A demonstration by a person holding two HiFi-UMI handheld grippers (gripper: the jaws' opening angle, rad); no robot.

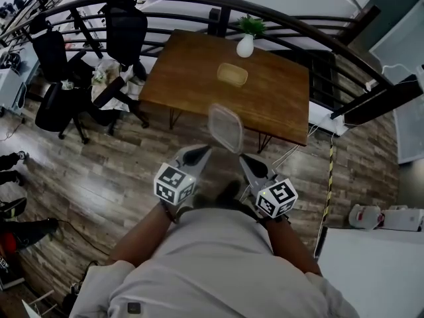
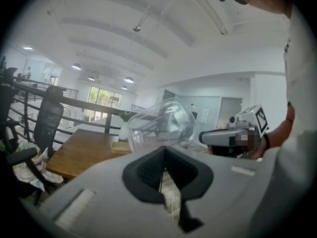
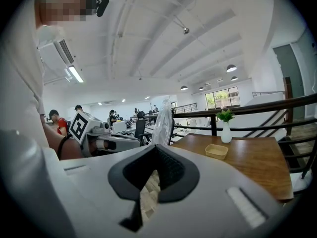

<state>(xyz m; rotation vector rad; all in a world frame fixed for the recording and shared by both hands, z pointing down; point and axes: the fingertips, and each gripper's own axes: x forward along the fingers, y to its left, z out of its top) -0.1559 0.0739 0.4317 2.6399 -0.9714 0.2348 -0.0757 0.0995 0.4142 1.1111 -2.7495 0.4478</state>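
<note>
A clear plastic container [image 1: 225, 127] hangs in the air above the wood floor, in front of both grippers. My right gripper [image 1: 242, 158] is shut on its lower edge; in the right gripper view the container [image 3: 162, 122] rises edge-on straight from the jaw tips [image 3: 156, 148]. My left gripper [image 1: 204, 150] sits just left of the container with its jaws closed to a thin slit and nothing seen between them. In the left gripper view [image 2: 164, 150] the container [image 2: 161, 125] shows face-on just beyond the jaws, with the right gripper [image 2: 233, 135] beside it.
A wooden table [image 1: 192, 78] stands ahead, carrying a small tan tray [image 1: 232, 74] and a white vase with a green plant [image 1: 246, 45]. A dark railing [image 1: 318, 38] curves behind it. Black office chairs [image 1: 56, 78] stand at left, a white table [image 1: 371, 270] at lower right.
</note>
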